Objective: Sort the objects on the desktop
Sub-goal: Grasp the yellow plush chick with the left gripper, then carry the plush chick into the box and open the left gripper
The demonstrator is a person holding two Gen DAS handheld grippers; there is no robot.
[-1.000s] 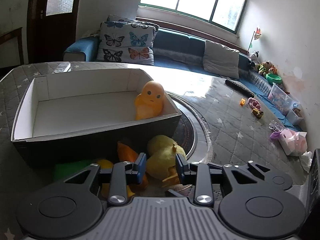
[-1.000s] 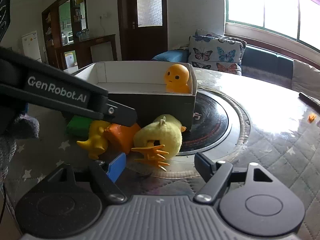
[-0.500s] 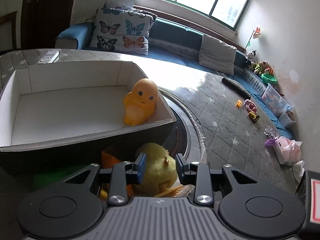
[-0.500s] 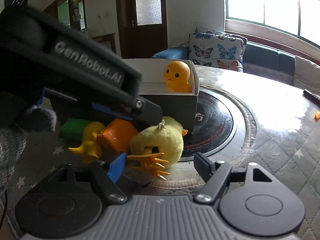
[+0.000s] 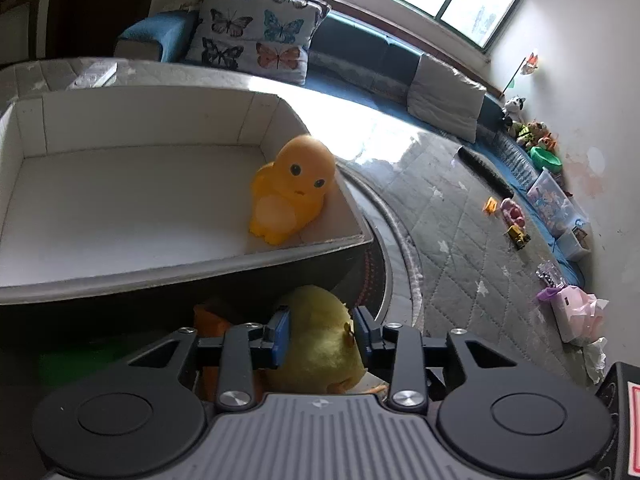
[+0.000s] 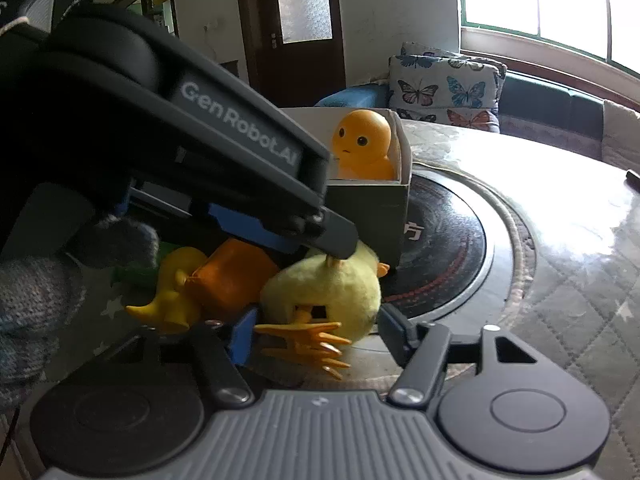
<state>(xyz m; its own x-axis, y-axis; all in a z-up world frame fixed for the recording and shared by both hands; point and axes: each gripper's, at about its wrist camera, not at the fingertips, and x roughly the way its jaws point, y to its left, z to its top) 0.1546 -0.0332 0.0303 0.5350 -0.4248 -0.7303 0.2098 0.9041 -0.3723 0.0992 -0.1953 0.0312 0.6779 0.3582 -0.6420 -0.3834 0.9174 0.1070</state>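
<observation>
Here the box (image 5: 180, 276) hems in the plush chick (image 5: 316, 344), straddled by open left tongs (image 5: 320, 330).

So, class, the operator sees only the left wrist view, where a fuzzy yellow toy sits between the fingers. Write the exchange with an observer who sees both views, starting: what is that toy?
Observer: A plush chick lying on its side, orange feet toward the right gripper.
Operator: Is the right gripper holding anything?
Observer: No, it is open just in front of the chick's feet.
Operator: What hides beside the orange block?
Observer: A yellow duck toy, on the block's far side from the chick.
Operator: Is the left gripper touching the chick?
Observer: Its upper finger tip rests on the chick's top.
</observation>
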